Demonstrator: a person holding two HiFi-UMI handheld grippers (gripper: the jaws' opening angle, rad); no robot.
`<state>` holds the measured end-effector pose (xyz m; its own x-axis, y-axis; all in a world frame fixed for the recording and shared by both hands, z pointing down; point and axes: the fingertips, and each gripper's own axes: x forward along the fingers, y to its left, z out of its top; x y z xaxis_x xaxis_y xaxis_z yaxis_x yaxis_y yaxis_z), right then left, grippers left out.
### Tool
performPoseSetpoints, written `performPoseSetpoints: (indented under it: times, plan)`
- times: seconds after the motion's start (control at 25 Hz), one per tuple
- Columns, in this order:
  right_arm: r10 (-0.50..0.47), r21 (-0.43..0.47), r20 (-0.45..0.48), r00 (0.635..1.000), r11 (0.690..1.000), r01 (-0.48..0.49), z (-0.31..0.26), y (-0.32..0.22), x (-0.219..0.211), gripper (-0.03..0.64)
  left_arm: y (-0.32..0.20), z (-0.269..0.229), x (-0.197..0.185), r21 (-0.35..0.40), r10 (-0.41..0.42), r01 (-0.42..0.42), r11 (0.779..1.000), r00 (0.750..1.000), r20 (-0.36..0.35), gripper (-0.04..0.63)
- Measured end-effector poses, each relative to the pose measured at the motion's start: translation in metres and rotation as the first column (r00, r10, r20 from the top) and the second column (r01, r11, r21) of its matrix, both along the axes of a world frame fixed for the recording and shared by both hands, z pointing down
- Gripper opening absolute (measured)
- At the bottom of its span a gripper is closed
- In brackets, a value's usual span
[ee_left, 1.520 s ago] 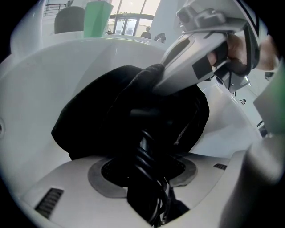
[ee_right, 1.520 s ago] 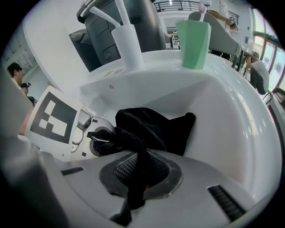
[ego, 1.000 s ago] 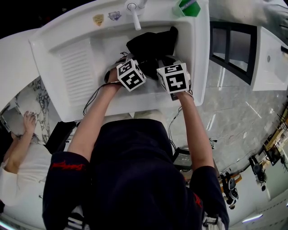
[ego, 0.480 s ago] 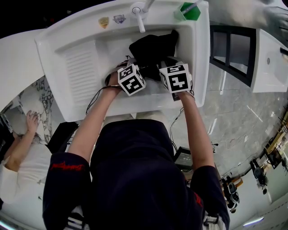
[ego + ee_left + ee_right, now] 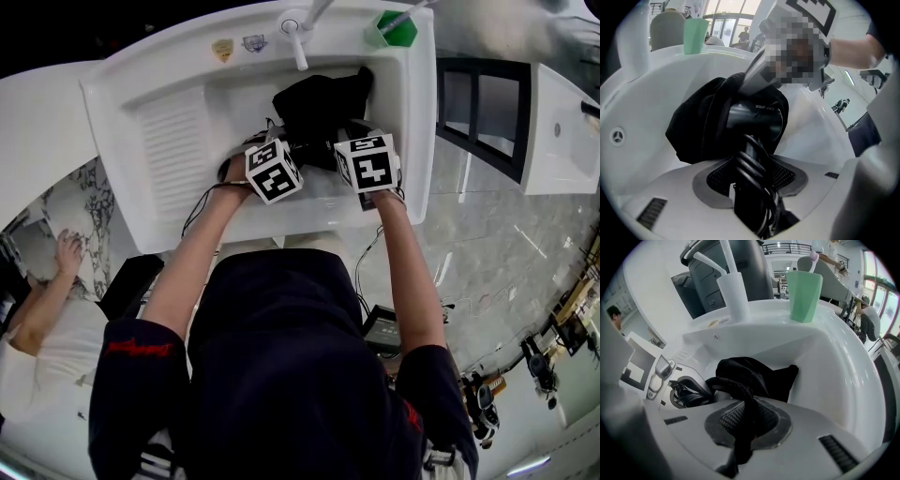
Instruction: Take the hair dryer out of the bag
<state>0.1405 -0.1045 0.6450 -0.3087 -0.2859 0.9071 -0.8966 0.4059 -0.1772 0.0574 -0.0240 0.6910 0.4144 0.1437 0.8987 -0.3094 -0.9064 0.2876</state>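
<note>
Your left gripper [image 5: 752,173] is clamped on the handle of the hair dryer [image 5: 754,115]. Its two pads press the handle from either side, with the coiled black cord [image 5: 749,161] wound round it and caught in the same grip.

The dryer's dark grey barrel lies crosswise just beyond the jaws, at the mouth of the black bag [image 5: 698,126]. Black fabric wraps its far side and its left end; the near face with the small print is bare. How much of the barrel is inside the bag cannot be told.

Your right gripper [image 5: 746,425] is closed on a fold of the bag's edge. A rope-like strip of black cloth runs down between its pads, and the rest of the bag lies slack beyond them.

The bag rests in the basin of the white sink [image 5: 169,141], toward the back wall under the tap [image 5: 295,37].

In the head view the two marker cubes sit side by side over the basin's front half, close but not touching, both grippers pointing steeply down.

A green cup [image 5: 394,28] stands on the sink's back rim, right of the tap and well apart from both grippers.

At the lower left of the head view, a second person in white [image 5: 37,319] is beside the sink.
</note>
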Motion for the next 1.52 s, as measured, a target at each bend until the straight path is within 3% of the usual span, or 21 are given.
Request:
performPoseSetpoints:
  times: [1.08,1.52]
  plan:
    - [0.047,0.0,0.017,0.999,0.999,-0.047,-0.011,-0.008,-0.005,0.037,0.014,-0.019,-0.01,-0.028,0.055,-0.056,0.998,0.998,-0.019,0.225]
    - [0.057,0.013,0.036,0.998,0.998,-0.058,-0.019,-0.015,-0.01,0.037,0.012,-0.026,-0.012,0.025,0.118,-0.118,0.993,0.993,-0.007,0.225]
